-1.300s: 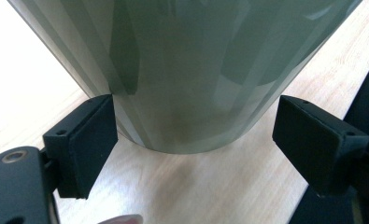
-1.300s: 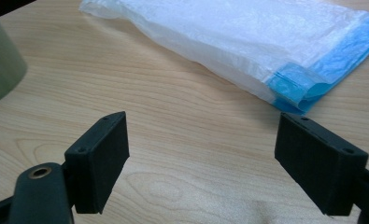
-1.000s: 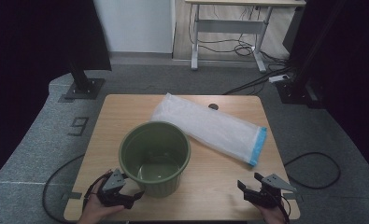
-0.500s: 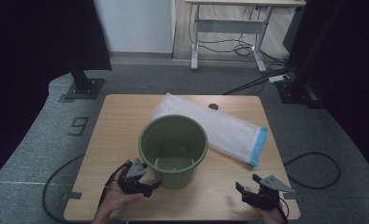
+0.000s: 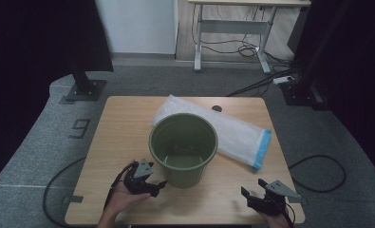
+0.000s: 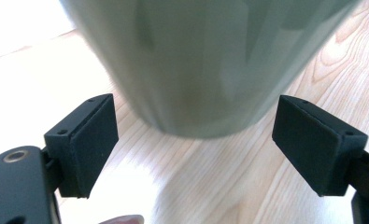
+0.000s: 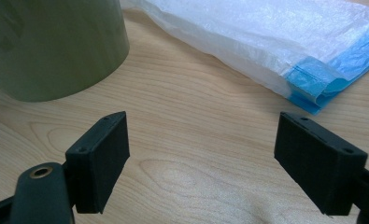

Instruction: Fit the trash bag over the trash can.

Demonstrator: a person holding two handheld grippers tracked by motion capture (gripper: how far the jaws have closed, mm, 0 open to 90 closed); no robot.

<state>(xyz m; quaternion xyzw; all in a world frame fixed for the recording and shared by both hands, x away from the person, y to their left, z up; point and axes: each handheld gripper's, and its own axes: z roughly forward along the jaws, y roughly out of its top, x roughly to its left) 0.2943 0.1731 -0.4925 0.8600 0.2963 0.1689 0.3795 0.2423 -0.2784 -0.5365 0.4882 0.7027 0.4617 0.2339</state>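
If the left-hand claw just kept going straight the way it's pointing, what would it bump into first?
Most likely the green bucket. In the left gripper view its wall stands dead ahead between the open jaws of the left gripper, with a small stretch of bare table before it.

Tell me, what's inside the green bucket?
The bucket looks empty: its bare green floor shows, with nothing in it. The near inner wall is hidden by its rim.
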